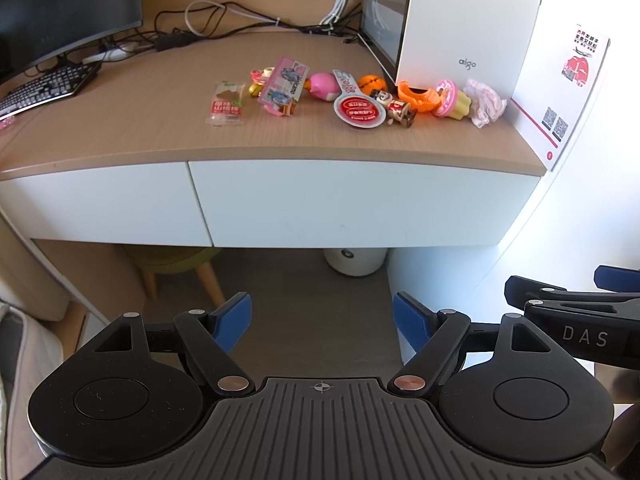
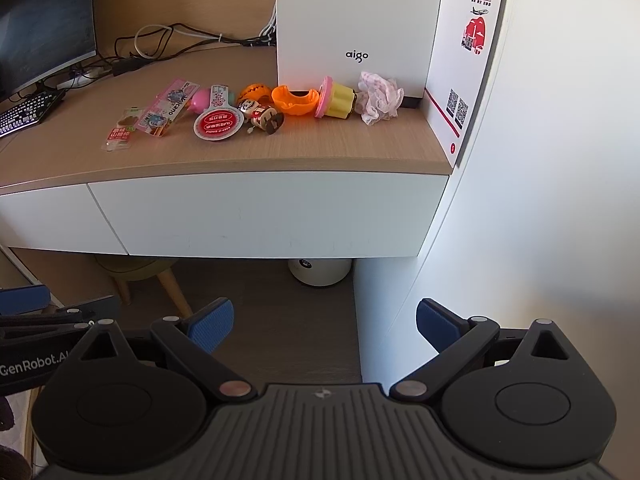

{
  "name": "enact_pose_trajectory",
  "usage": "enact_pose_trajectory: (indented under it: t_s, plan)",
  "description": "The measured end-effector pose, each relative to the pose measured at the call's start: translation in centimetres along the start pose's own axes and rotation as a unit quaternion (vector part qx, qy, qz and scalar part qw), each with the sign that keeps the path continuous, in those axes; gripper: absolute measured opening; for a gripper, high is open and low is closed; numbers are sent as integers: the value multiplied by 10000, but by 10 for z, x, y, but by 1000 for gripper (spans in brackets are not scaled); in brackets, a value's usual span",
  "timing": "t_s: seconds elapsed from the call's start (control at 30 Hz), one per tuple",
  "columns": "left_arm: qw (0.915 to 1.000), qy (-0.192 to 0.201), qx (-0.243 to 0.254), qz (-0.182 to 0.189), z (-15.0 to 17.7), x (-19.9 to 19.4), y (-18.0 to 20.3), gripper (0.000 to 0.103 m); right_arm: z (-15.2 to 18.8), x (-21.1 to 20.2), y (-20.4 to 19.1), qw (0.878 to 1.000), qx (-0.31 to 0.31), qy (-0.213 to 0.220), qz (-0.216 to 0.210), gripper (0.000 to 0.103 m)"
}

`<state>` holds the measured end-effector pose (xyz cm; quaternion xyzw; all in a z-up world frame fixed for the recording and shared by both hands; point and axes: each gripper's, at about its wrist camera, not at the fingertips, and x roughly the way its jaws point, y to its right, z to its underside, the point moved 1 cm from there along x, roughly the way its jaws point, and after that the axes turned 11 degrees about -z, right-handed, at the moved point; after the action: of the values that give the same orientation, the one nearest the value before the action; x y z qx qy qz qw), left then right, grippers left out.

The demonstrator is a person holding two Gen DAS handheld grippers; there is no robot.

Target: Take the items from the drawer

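Two tools hang apart from the table (image 1: 160, 128), near its white drawer (image 1: 360, 204), which is shut; the left tool (image 1: 322, 320) and right tool (image 2: 324, 324) both stand wide apart, empty; toys (image 1: 360, 100) and snack packets (image 1: 226, 104) lie in a row on top, beside a white box (image 1: 460, 20).

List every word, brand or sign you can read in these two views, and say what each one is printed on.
"aigo": white computer case on the wooden desk.
"DAS": side of the right gripper, seen from the left wrist.
"GenRobot.AI" (cut off): side of the left gripper, seen from the right wrist.
White poster: red Chinese heading and QR codes, too small to read.
Round red label and red snack packet: print too blurred.
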<state>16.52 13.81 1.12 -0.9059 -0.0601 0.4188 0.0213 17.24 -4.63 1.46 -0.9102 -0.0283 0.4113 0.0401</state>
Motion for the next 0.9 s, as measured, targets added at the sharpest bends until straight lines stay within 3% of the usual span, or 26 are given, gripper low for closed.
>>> enact_pose_trajectory:
  t_s: [0.9]
  plan:
    - [10000, 2, -13, -17, 0, -1, -5, 83, 2, -1, -2, 10000, 16, 5, -15, 99]
